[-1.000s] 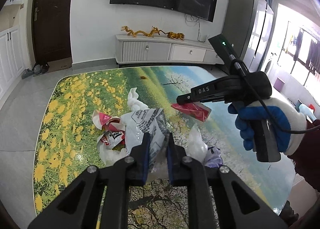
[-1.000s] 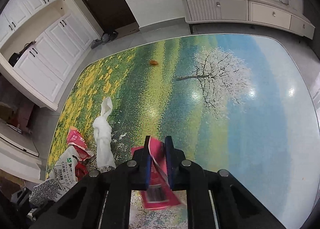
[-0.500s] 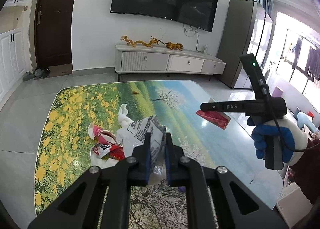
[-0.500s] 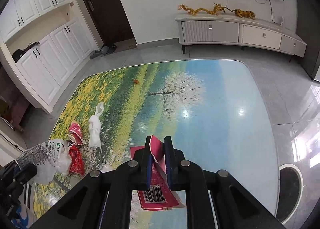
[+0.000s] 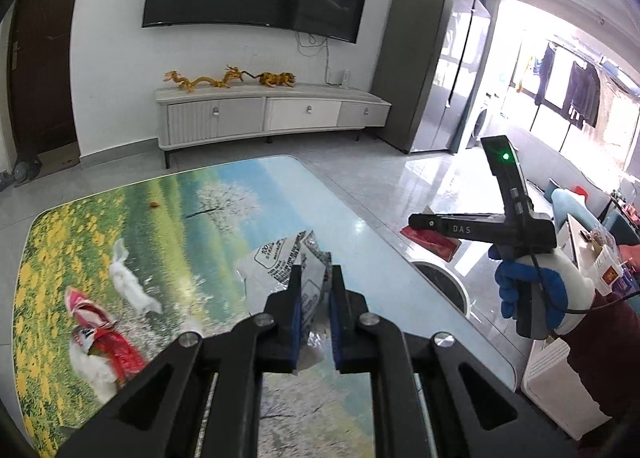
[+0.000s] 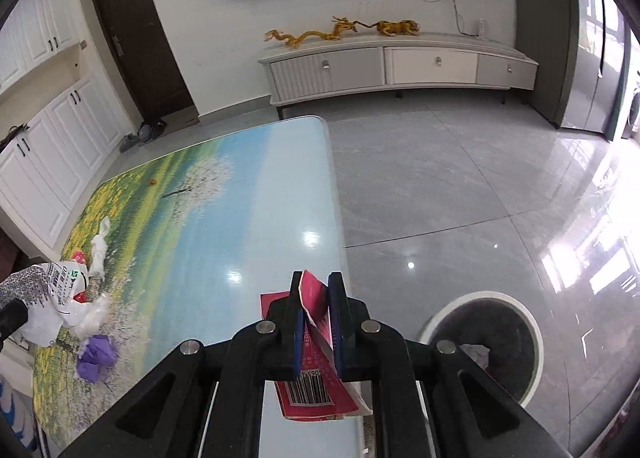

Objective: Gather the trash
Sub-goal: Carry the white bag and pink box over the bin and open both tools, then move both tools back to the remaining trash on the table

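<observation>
My left gripper is shut on a white printed plastic wrapper, held above the landscape-print table. My right gripper is shut on a red snack packet with a barcode, held at the table's right edge, close to a round white trash bin on the floor. In the left wrist view the right gripper holds the red packet above the bin. On the table lie red wrappers, a white tissue and purple trash.
A small orange scrap lies at the table's far side. A white TV cabinet stands behind by the wall. A grey fridge is at the back right. White boxes stand by the person on the right.
Both grippers have swung right with their loads. The right gripper carried the red packet from over the table's middle to its right edge near the bin. The white wrapper rose off the pile.
</observation>
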Demonstrator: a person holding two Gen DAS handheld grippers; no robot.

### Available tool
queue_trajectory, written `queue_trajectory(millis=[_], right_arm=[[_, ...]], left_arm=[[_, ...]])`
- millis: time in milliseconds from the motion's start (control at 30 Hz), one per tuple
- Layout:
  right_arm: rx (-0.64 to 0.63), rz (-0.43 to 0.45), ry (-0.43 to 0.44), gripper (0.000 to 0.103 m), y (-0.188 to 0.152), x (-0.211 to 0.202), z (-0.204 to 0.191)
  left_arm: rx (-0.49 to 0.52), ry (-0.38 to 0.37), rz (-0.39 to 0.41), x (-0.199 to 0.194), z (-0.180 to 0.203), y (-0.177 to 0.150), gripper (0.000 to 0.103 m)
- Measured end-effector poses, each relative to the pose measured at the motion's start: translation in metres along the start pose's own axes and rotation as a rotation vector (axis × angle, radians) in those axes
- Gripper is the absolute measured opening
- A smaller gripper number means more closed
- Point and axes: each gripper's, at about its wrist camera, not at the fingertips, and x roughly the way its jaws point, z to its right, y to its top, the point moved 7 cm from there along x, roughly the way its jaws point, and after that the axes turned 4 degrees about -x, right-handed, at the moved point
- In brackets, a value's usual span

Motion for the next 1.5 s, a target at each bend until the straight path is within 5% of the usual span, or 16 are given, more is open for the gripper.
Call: queue_trajectory(millis=[300,700,933,1067,1233,1500], right_arm=[[0.215,-0.009,-0.092,0.011,-0.048,-0.011,0.130],[0.393,-0.034,-0.138,0.011,-0.087,0.003,0.223],[0.437,-0.065,-0.168,0.022,-0.101,0.015,0.245],[0.456,-0.067,-0.197,0.028,-0.104,0.015,0.252],[0.445,-0.056,-0.226,0.030,-0.102,0.004,0.252],[0.351,0.002,-0.253,0.035,-0.082,-0.025,0.219]], left_arm=[[0.129,-0.162,-0.127,0.093,0.123,0.016,0.010],[0.142,-0.271,-0.308,0.220,0.241,0.003,0.011],[0.083,-0.275,-0.388,0.267,0.254,-0.006,0.018],[0.046,-0.278,-0.394,0.275,0.251,-0.006,0.046],[0.058,-0.257,-0.373,0.265,0.242,-0.001,0.047],[0.107,-0.121,-0.252,0.214,0.194,0.013,0.047]])
